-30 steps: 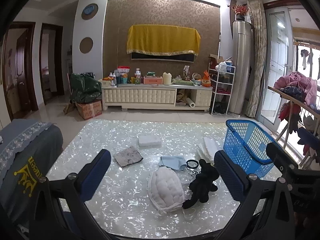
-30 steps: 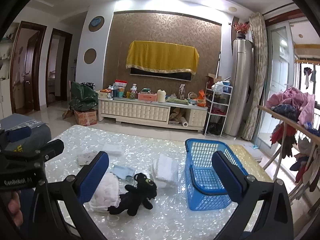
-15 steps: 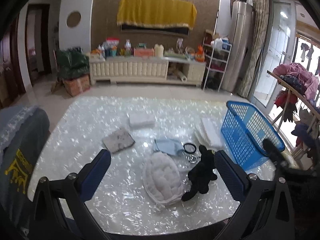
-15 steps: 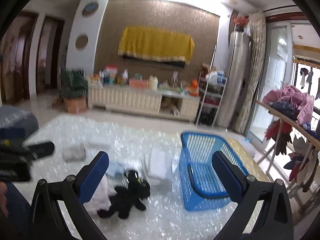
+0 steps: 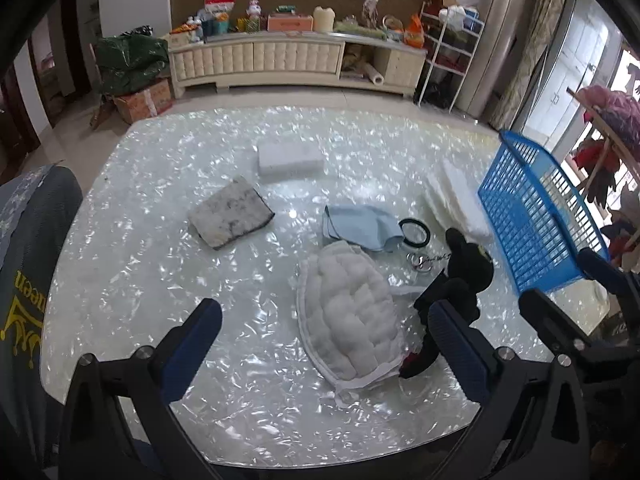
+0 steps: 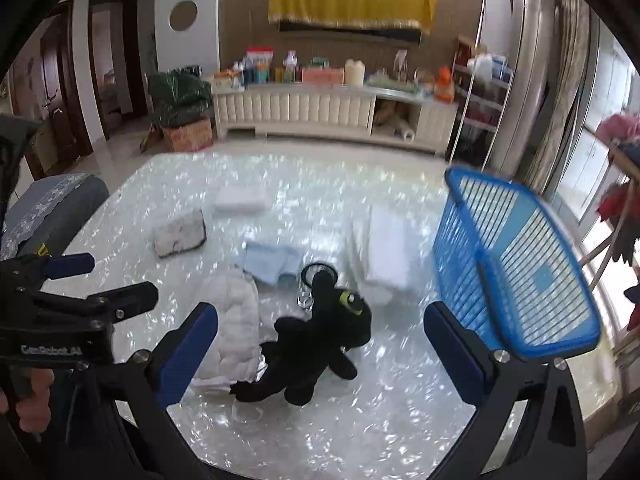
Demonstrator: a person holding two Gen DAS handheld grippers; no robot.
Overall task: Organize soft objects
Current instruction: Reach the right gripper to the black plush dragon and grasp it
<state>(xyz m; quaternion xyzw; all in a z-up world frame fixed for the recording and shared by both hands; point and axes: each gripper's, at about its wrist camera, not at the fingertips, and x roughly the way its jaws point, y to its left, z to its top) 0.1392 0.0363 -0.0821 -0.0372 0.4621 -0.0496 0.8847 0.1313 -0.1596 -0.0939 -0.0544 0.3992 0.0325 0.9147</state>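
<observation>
Change first: over the last second both our grippers have tipped down and come closer to the table point(image 5: 132, 280), so the far wall has slid up out of view and the soft things now fill the middle of each picture. Nothing on the table has shifted, and we judge that we are closing in for a first pick, with no item yet in the basket point(image 6: 532, 276).

Our left gripper point(image 5: 326, 340) hangs over the near edge with its jaws wide apart and empty; the quilted pad point(image 5: 348, 320) lies between them, a little ahead. Our right gripper point(image 6: 320, 344) is likewise spread wide and holds nothing, and the black plush point(image 6: 316, 348) lies between its blue pads, resting against the quilted pad's right side.

Counting what lies out: one quilted pad, one black plush, one light blue cloth point(image 5: 360, 224) just behind them, one grey cloth point(image 5: 230, 212) further left, one white block point(image 5: 290, 158) at the back, and one white folded stack point(image 5: 456, 200) just beside the basket. One black hair ring point(image 5: 414, 232) and a small metal ring clasp point(image 5: 420, 260) sit between the blue cloth and the plush. One blue basket stands at the right edge; it looks empty, though its floor is only partly seen.
</observation>
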